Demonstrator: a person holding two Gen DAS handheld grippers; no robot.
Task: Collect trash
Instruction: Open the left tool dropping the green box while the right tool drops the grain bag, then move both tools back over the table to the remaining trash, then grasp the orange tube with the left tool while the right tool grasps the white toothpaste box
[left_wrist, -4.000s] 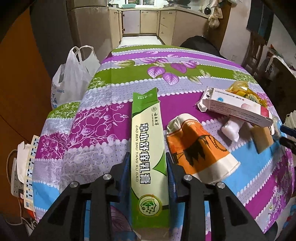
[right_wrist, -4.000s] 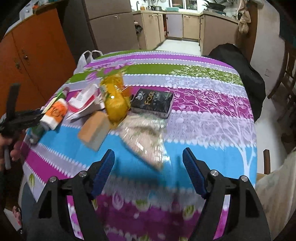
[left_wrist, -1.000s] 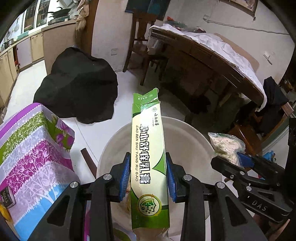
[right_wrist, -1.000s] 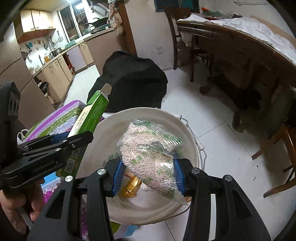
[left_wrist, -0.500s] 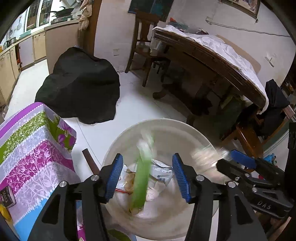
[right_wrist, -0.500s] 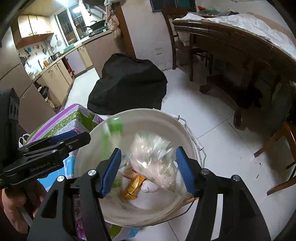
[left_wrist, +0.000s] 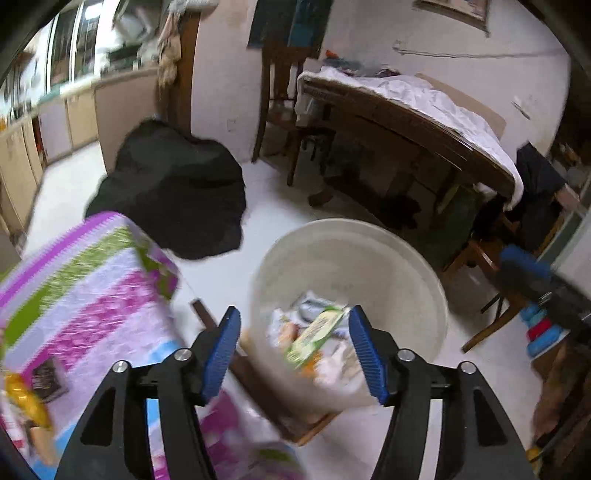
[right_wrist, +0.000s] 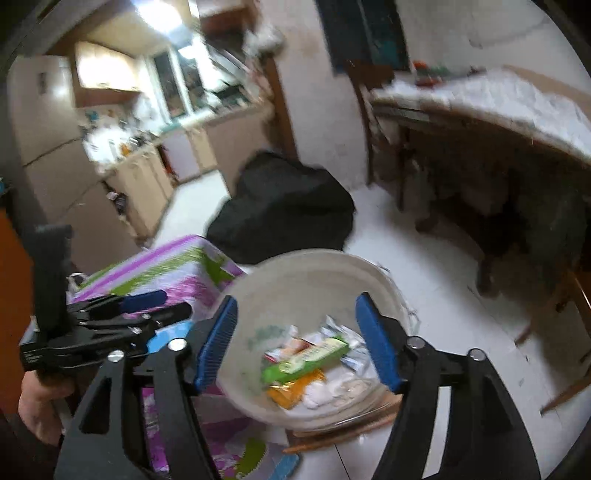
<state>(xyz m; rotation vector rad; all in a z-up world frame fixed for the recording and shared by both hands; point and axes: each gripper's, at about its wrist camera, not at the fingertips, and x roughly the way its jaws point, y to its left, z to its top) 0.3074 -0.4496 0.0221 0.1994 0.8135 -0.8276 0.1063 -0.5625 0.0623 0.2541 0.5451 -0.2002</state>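
Dropped since a second ago: green carton (right_wrist: 305, 359) and grain bag, gone from the jaws and now lying in white bin (right_wrist: 373, 273) at lower centre of both views, on other wrappers. Left gripper (left_wrist: 295, 350) and right gripper (right_wrist: 295, 343) both empty, jaws opening, nothing between the pads. Held above the rim, probably to let trash fall clear. Striped tablecloth (left_wrist: 85, 295) edge close at lower left, more trash there; bare white floor (left_wrist: 221, 273) beyond the bin, chair legs at right.
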